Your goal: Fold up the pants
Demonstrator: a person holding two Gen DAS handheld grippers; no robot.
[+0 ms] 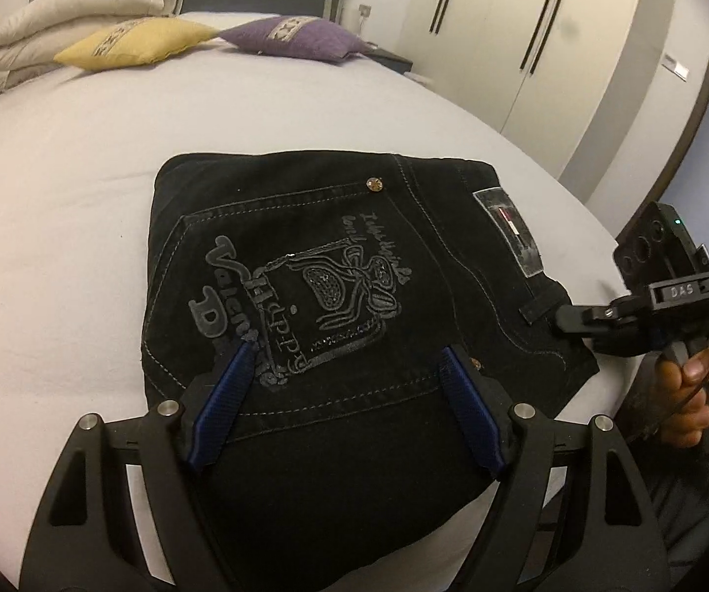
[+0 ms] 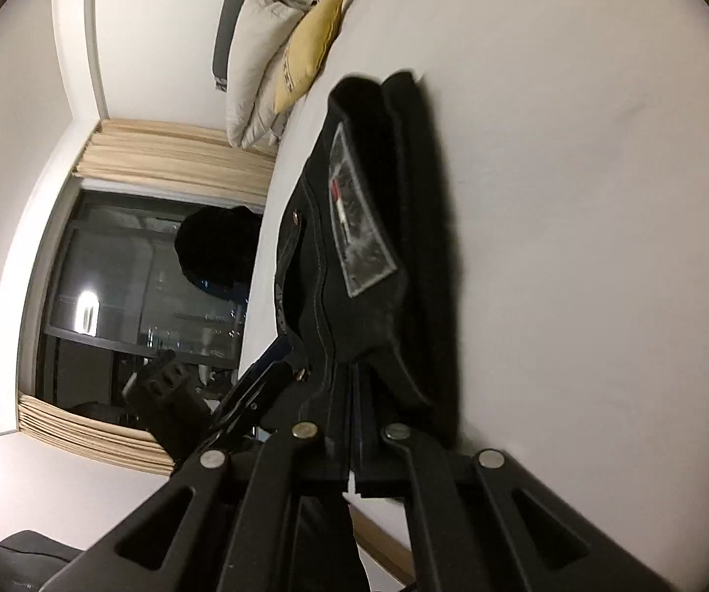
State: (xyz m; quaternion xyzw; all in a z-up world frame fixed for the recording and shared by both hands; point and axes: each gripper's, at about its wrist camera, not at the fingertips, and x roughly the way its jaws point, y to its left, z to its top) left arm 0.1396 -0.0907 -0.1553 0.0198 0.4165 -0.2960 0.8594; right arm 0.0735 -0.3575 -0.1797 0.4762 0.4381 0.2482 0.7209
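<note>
1. Jaws first: the left gripper is standing wide apart over the near half of the pants, its blue pads spread to either side of the printed back pocket and pinching nothing that I can see.
2. Jaws on the right gripper are sitting fully closed, tips at the waistband corner of the pants; whether cloth is caught between them I cannot tell (the tips are dark against dark denim).
3. Pants are lying as a compact folded stack on the bed, pocket side up, waistband label toward the right edge of the stack.
4. Seen from the left wrist, the stack's long axis is running away from the left gripper toward the pillows, with the right gripper coming in from the side at the belt loop corner, held by a hand.
5. Folding is looking nearly finished, judging by the tidy bundle.
6. Room is plentiful: bare sheet is stretching left and beyond, while the yellow pillow and purple pillow are lying well apart; the bed's edge is running close on the right.
</note>
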